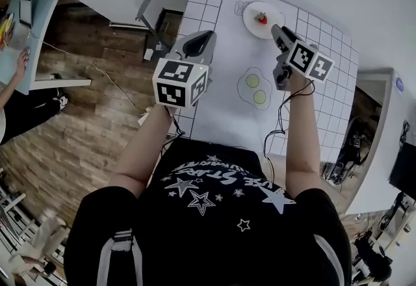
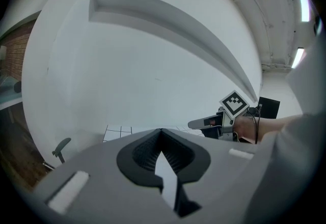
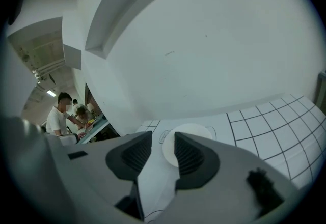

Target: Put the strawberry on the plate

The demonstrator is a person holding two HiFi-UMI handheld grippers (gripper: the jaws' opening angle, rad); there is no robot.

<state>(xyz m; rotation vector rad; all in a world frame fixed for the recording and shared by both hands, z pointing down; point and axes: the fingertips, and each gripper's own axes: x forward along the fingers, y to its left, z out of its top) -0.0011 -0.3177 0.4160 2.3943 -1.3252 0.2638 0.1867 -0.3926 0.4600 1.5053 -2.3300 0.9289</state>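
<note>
A red strawberry (image 1: 261,17) lies on a small white plate (image 1: 253,26) at the far end of the white mat. My right gripper (image 1: 277,32) hangs just right of the plate and above it, its jaws a little apart with nothing between them. In the right gripper view the plate (image 3: 196,130) shows past the right gripper (image 3: 163,140), and the strawberry is hidden. My left gripper (image 1: 206,37) is held high over the table's left edge, jaws closed and empty. The left gripper (image 2: 161,133) points at a white wall, with the right gripper (image 2: 202,123) to its right.
A fried-egg drawing (image 1: 255,88) is printed mid-mat, and grid squares (image 1: 328,93) cover the table around it. A chair (image 1: 144,13) stands left of the table. A desk (image 1: 26,25) with a seated person is at far left; people (image 3: 62,113) show in the right gripper view.
</note>
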